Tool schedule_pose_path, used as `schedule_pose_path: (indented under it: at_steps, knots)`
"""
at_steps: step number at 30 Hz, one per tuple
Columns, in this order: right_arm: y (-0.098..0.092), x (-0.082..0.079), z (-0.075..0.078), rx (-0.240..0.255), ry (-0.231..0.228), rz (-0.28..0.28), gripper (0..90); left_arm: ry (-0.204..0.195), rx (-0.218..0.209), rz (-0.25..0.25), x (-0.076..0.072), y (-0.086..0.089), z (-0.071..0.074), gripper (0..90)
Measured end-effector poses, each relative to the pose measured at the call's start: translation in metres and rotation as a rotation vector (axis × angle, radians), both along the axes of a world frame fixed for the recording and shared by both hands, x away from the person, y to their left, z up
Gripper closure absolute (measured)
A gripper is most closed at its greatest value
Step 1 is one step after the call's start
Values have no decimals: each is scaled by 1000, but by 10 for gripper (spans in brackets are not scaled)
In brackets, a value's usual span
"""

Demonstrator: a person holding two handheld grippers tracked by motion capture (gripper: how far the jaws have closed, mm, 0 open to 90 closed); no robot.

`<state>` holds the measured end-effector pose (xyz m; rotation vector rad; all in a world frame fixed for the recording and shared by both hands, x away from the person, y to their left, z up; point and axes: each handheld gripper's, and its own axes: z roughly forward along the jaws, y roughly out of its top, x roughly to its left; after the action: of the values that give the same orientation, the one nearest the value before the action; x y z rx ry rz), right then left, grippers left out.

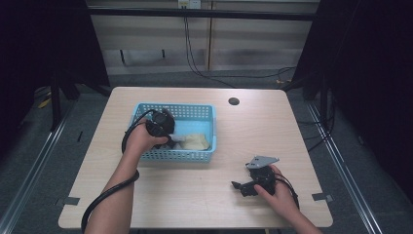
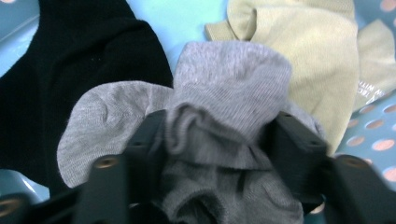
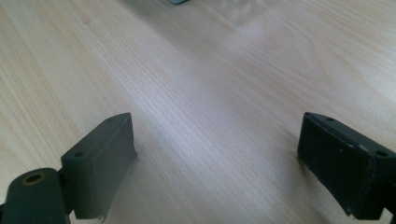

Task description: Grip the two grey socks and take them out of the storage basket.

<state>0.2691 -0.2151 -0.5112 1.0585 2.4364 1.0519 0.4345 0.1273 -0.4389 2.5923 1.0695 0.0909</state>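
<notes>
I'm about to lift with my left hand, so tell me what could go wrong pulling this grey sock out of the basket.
The left gripper pinches only a bunched fold of the grey sock, so it might slip free. The grey sock overlaps the black sock and touches the beige sock, so either could drag along. The light blue basket may shift; the right gripper rests open, away from it.

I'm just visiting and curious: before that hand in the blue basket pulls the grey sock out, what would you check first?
1. Grey sock bunched between the left gripper jaws: ok.
2. Grip firm enough to lift: cannot tell.
3. Black sock and beige sock outside the jaws: ok, though both touch the grey one.
4. Basket sitting flat on the table: ok.
5. Right gripper open, holding nothing, over bare wood away from the basket: ok.
</notes>
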Motion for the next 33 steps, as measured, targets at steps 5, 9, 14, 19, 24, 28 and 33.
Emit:
schedule_pose_path:
  at_steps: [5, 9, 14, 19, 24, 28, 33]
  knots:
    - [0, 0, 0, 2, 0, 1, 107, 22, 47, 2, 0, -1, -4, 653]
    - [0, 0, 0, 1, 4, -1, 107, 24, 45, 9, 2, -1, 3, 753]
    - [0, 0, 0, 2, 0, 1, 108, 37, 22, 27, 3, -1, 17, 778]
    - [0, 0, 0, 2, 0, 0, 107, 46, 8, 29, 4, -1, 31, 781]
    - [0, 0, 0, 2, 1, 0, 108, 39, -2, 30, 5, -1, 45, 785]
    - [0, 0, 0, 2, 0, 1, 107, 42, -13, 24, 7, 0, 55, 786]
    - [0, 0, 0, 2, 0, 0, 107, 48, -14, 12, 7, 0, 65, 786]
